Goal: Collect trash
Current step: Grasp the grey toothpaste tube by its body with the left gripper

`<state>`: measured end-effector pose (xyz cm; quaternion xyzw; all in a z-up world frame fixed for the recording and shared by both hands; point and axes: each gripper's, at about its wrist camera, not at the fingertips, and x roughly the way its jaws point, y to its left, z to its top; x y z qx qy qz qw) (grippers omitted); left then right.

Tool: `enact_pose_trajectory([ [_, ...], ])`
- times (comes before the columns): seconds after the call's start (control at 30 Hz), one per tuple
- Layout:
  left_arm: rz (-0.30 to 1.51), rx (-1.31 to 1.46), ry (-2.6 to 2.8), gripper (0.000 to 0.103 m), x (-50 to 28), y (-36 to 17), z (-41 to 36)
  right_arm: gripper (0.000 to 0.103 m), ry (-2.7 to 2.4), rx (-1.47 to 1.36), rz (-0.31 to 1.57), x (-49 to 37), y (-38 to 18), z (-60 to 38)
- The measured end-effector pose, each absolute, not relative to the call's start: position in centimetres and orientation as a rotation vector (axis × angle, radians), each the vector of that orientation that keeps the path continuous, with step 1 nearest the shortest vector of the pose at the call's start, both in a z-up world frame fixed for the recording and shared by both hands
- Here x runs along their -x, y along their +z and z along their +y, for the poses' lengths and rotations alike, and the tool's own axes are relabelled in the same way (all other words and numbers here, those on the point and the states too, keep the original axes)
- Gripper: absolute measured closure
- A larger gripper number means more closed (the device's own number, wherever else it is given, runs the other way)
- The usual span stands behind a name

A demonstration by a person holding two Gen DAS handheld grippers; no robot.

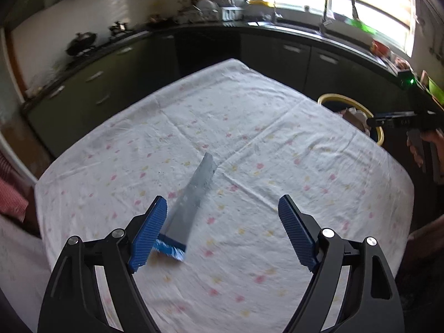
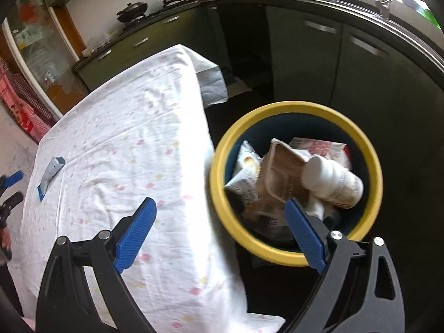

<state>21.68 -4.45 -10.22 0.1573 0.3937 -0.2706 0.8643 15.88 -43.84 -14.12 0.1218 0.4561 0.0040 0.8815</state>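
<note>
Right wrist view: the round yellow-rimmed blue bin (image 2: 295, 111) beside the table holds a white plastic bottle (image 2: 331, 181), a ribbed beige tray (image 2: 283, 172) and crumpled packets. The right gripper (image 2: 220, 231) hovers over its near rim, tongs apart. A flat silver wrapper with a blue end (image 1: 191, 202) lies on the wrinkled floral tablecloth (image 1: 249, 144), just beside the left gripper's (image 1: 222, 229) spread, empty tongs.

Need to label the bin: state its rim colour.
Yellow rim on a dark blue trash bin; clearest in the right wrist view.
</note>
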Motion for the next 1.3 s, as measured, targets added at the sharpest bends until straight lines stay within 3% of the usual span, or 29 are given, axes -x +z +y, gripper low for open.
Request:
enact_pose_trajectory([
  [0.63, 0.948, -0.456, -0.634, 0.023, -28.4, -15.6, -5.0, 0.014, 0.025, -0.266, 0.968, -16.4, -14.6, -42.3],
  [0.9, 0.986, -0.417, -0.663, 0.038, -28.7, -15.9, -4.6, 0.014, 0.031, -0.276, 0.961, -16.1, -14.4, -42.3],
  [1.3, 1.001, -0.395, -0.623, 0.072, -26.6, -15.4, -4.0, 0.014, 0.046, -0.297, 0.945, -15.3, -14.1, -42.6],
])
